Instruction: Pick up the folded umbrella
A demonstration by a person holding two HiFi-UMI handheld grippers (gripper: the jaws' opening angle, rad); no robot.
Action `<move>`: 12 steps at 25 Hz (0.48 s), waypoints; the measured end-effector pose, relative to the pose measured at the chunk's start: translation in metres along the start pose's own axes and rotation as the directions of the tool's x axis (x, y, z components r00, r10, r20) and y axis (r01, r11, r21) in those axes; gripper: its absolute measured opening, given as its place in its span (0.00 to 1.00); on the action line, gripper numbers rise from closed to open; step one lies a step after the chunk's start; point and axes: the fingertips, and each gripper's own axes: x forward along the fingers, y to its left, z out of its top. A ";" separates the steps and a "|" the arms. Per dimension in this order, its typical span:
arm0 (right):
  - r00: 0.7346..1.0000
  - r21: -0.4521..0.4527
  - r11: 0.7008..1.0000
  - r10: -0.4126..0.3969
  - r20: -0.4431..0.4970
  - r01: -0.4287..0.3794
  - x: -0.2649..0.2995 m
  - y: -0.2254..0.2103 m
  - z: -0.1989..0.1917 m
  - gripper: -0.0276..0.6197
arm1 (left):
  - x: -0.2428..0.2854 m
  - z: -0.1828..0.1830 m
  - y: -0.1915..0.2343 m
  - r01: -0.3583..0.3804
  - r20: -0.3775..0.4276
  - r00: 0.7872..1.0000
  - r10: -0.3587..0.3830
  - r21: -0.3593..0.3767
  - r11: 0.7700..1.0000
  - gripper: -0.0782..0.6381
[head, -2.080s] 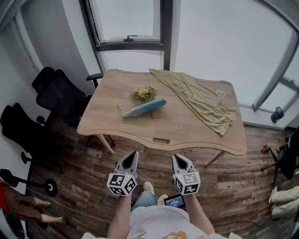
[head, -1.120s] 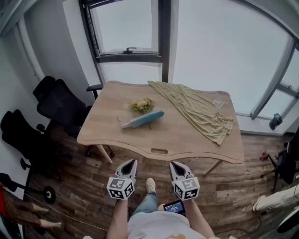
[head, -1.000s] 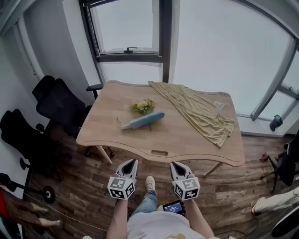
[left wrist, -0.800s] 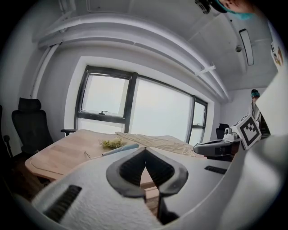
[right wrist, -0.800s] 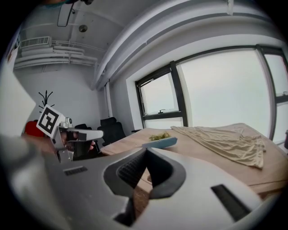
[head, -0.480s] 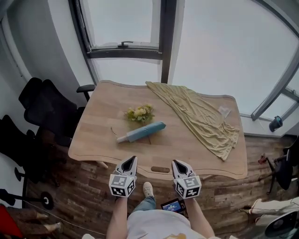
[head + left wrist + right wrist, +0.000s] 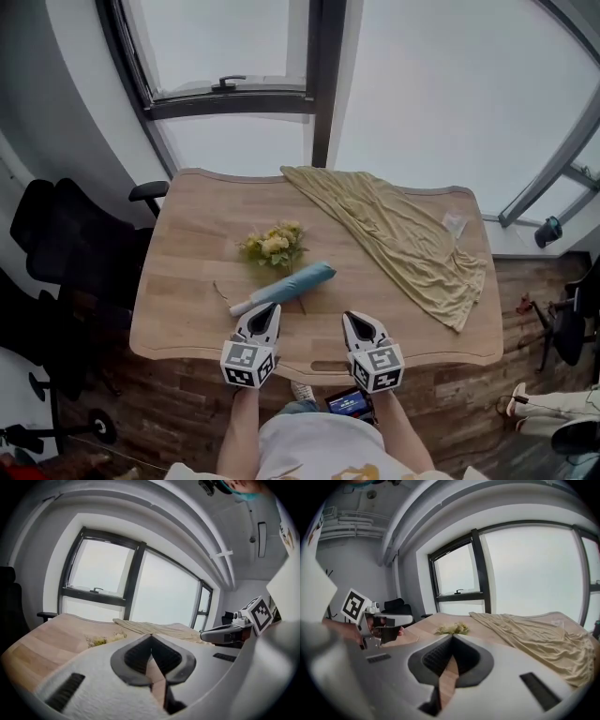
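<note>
The folded umbrella lies flat on bare wood by the near edge of the table, left of its middle, just this side of the flowers and apart from the cloth; we judge it free to grasp. Its long axis slants, pale narrow end toward the near left corner, blue end toward the far right. The left gripper and right gripper hover over the near edge, both clenched on nothing.

Light-blue umbrella, olive cloth, yellow flowers, pale wooden table
</note>
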 end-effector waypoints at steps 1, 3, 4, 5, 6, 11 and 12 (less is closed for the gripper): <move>1.000 0.003 1.000 -0.006 -0.002 0.006 0.002 -0.002 0.000 0.06 | 0.005 0.000 0.002 0.007 -0.003 1.000 -0.007 -0.006 1.000 0.14; 1.000 0.011 1.000 -0.019 -0.007 0.019 0.006 -0.007 0.000 0.06 | 0.012 -0.002 0.005 0.015 -0.012 1.000 -0.015 -0.011 1.000 0.14; 1.000 0.013 1.000 -0.025 -0.009 0.025 0.008 -0.010 0.000 0.06 | 0.016 -0.003 0.007 0.017 -0.018 1.000 -0.017 -0.010 1.000 0.14; 1.000 0.015 0.999 -0.030 -0.009 0.030 0.010 -0.012 0.000 0.06 | 0.020 -0.004 0.009 0.017 -0.024 1.000 -0.017 -0.008 1.000 0.14; 0.999 0.017 0.999 -0.035 -0.009 0.035 0.012 -0.015 0.001 0.06 | 0.023 -0.004 0.010 0.017 -0.030 0.999 -0.017 -0.005 1.000 0.14; 1.000 0.031 0.999 -0.029 -0.009 0.029 0.026 -0.021 0.002 0.06 | 0.034 -0.003 0.018 0.012 -0.035 0.999 -0.012 -0.001 1.000 0.14; 1.000 0.030 0.999 -0.021 -0.009 0.021 0.030 -0.021 0.002 0.06 | 0.036 -0.003 0.021 0.010 -0.031 0.999 -0.010 -0.003 1.000 0.14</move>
